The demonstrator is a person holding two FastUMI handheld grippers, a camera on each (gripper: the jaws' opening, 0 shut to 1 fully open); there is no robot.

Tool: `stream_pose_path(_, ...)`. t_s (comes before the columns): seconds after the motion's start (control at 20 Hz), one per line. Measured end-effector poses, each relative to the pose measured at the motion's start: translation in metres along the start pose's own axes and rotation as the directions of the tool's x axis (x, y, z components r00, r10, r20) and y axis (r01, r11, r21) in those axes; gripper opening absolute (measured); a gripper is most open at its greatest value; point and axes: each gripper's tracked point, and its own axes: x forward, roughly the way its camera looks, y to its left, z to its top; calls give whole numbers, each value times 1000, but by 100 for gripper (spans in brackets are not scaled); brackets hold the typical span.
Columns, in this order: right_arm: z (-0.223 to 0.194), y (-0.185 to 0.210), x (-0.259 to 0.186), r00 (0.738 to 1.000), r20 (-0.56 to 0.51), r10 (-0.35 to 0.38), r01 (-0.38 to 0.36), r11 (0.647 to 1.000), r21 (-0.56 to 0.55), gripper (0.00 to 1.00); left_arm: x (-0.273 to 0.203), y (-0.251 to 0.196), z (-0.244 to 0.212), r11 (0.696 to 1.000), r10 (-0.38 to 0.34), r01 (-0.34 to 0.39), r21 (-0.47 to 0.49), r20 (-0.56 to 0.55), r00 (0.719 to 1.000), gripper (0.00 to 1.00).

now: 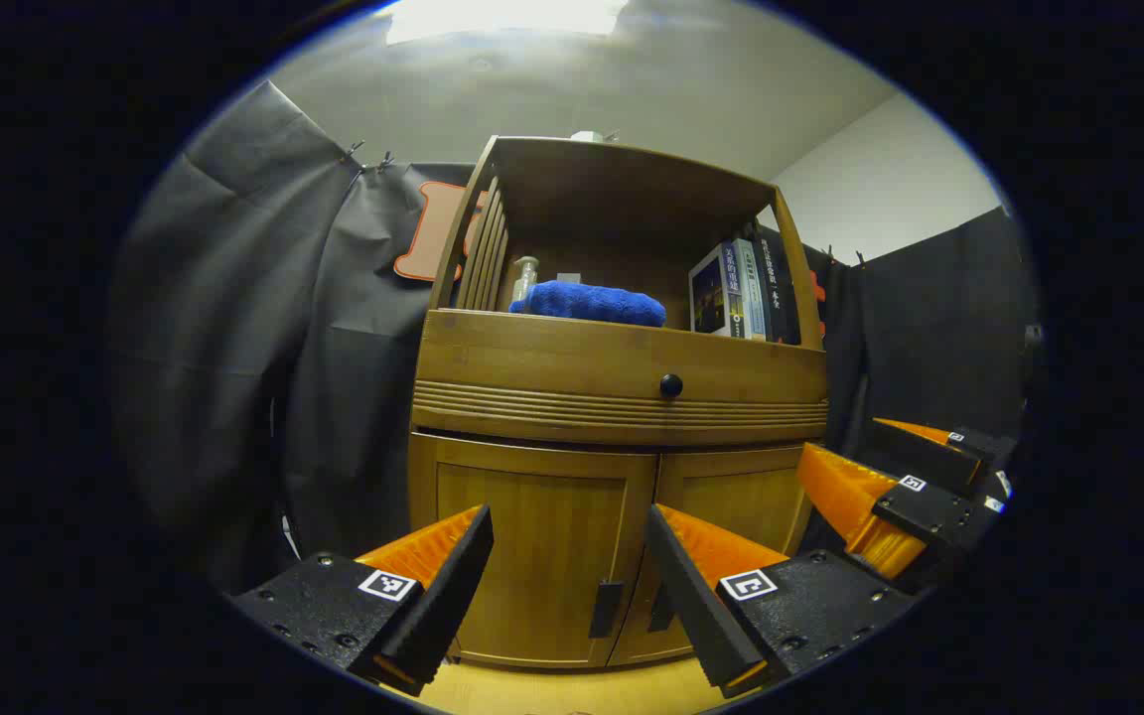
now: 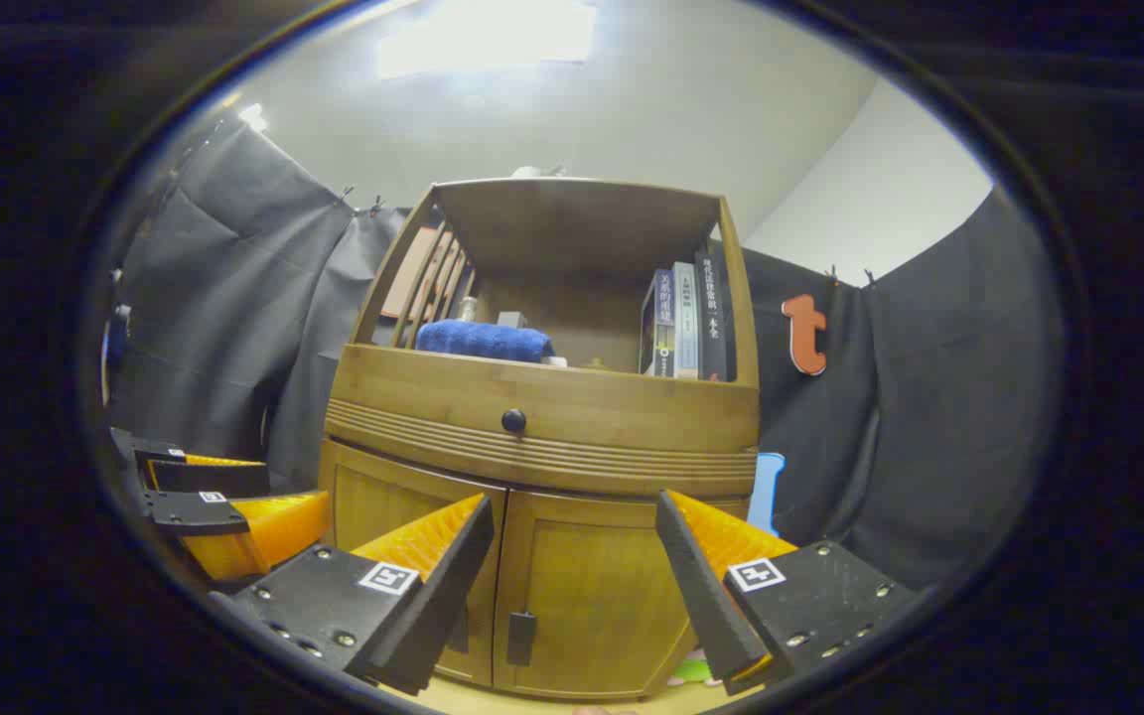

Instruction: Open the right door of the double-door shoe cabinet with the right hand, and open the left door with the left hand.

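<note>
Two doors, both closed, sit side by side at the base of a wooden shoe cabinet [image 1: 622,382] that stands straight ahead in the left gripper view. The left door [image 1: 532,546] and the right door [image 1: 731,516] meet at the centre, each with a small dark handle [image 1: 606,608] near the seam. Above them runs a drawer with a round black knob [image 1: 670,385], and above that an open shelf holds a folded blue towel [image 1: 592,303] on the left and a row of upright books [image 1: 741,293] on the right. The left gripper [image 1: 572,586] is wide open, its black and orange fingers apart from the cabinet and framing the door seam. The other gripper shows at the right edge, also short of the cabinet. In the right gripper view the same cabinet [image 2: 542,437] stands ahead, seen slightly from the right, with its left door [image 2: 403,526] and right door [image 2: 592,586] closed and a dark handle [image 2: 521,638] by the seam. The knob [image 2: 513,421], blue towel [image 2: 483,341] and books [image 2: 686,323] sit as before. The right gripper [image 2: 572,586] is wide open, touching nothing, its fingers framing the right door. The left gripper shows at the left edge, low down. Black cloth hangs behind the cabinet on both sides.
</note>
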Motion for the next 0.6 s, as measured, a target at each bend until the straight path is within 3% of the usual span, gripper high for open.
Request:
stream_pose_path(0.2,-2,-2,1,1000,-1,13,-13,1000,-8,97,-2,0,0,1000,10,-10,5,5,1000,92)
stream_pose_path(0.6,-8,7,8,998,-20,52,-52,999,-5,98,-6,2,1,998,49,-49,25,12,999,95)
